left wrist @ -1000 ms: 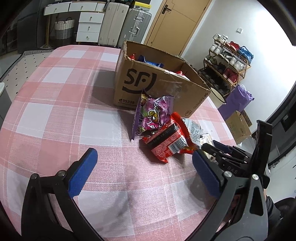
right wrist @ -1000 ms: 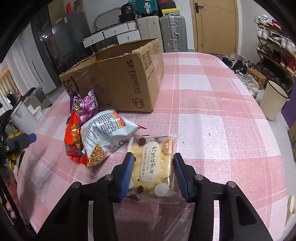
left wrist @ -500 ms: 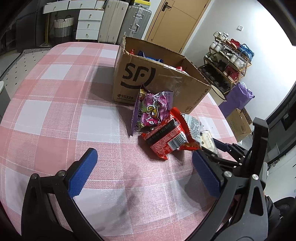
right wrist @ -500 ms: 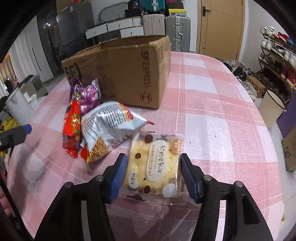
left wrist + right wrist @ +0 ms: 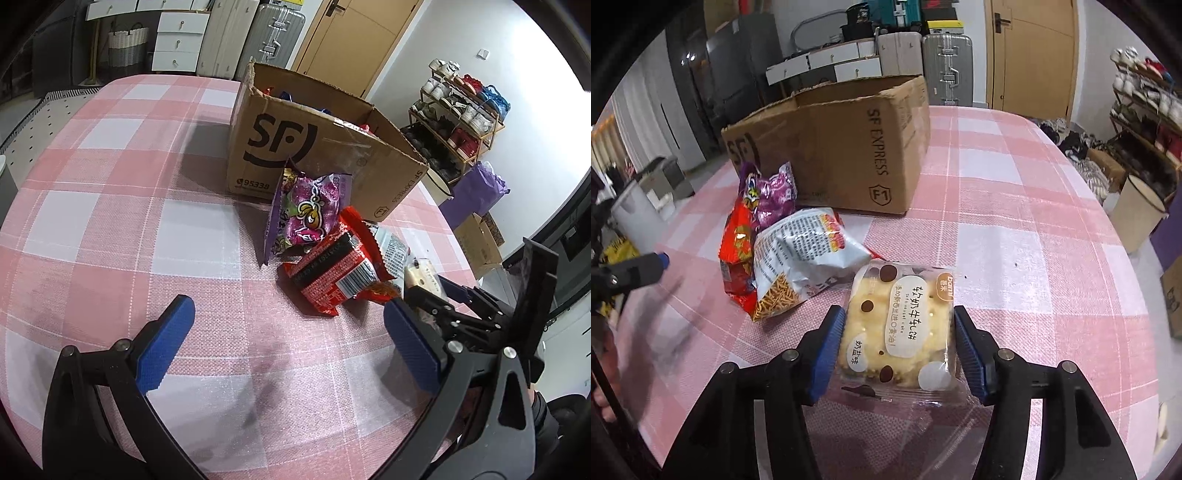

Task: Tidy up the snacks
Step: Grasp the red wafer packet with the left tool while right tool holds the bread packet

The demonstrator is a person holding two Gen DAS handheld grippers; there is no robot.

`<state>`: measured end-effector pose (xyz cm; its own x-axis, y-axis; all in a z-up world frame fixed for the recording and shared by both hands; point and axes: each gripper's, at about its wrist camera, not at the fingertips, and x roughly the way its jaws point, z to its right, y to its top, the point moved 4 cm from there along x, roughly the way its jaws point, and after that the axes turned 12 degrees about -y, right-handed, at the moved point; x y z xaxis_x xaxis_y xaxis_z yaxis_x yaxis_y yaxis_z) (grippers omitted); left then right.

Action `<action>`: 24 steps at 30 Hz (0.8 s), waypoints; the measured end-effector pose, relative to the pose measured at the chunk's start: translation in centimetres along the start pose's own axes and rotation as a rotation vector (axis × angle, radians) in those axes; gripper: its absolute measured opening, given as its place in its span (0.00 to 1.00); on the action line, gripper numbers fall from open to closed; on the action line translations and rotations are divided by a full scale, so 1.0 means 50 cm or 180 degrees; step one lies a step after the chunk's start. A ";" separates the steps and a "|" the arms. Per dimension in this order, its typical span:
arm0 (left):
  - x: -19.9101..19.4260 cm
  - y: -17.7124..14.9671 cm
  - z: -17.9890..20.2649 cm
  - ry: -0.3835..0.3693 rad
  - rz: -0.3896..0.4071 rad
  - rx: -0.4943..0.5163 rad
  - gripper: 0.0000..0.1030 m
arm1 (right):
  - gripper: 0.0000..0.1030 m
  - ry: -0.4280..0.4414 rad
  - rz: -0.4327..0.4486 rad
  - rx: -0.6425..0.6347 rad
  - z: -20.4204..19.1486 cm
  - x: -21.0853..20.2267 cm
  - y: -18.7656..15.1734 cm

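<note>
Left wrist view: my left gripper (image 5: pixel 284 325) has its fingers spread wide, nothing between them, hovering over the pink-checked worktop (image 5: pixel 110 221). Ahead sits the open cardboard box (image 5: pixel 314 155) with snack packs inside. Just in front of it: purple candy bag (image 5: pixel 310 218) leaning up, red pack (image 5: pixel 328 277) touching it on the near side, silver-white bag (image 5: pixel 391 247) behind the red one. My right gripper (image 5: pixel 443 295) shows at the right edge, with a bit of the cake pack (image 5: pixel 421 273) visible at its tip.

Right wrist view: right gripper (image 5: pixel 897 343) fingers are partly closed, blue pads (image 5: pixel 827 350) either side of the cake pack (image 5: pixel 901 328). Pads sit at the wrapper edges; can't tell if they actually press it. Pack lies flat on the worktop (image 5: pixel 1015 221). Silver-white bag (image 5: pixel 801 258) is just left of it, touching its corner; red pack (image 5: pixel 738 251) and purple bag (image 5: pixel 772 192) beyond that, box (image 5: pixel 842 147) behind. Left gripper tip (image 5: pixel 646 266) at far left, blurred.
</note>
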<state>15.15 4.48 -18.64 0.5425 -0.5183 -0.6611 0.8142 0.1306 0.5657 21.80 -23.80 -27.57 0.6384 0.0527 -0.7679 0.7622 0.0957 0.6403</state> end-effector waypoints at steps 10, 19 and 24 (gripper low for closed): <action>0.054 0.018 0.001 -0.0148 -0.0117 -0.0155 0.99 | 0.57 0.0114 0.0118 0.0213 0.033 -0.034 -0.005; 0.127 0.041 0.005 -0.0272 -0.0288 -0.0214 0.99 | 0.57 0.0157 0.0184 0.0413 0.080 -0.044 -0.007; 0.168 0.060 -0.006 -0.0332 -0.0303 -0.0404 0.97 | 0.57 0.0166 0.0197 0.0466 0.094 -0.048 -0.010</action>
<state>22.22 0.77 -22.64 0.4428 -0.6173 -0.6503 0.8839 0.1788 0.4321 20.40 -28.66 -25.95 0.6812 0.1060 -0.7244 0.7314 -0.0549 0.6797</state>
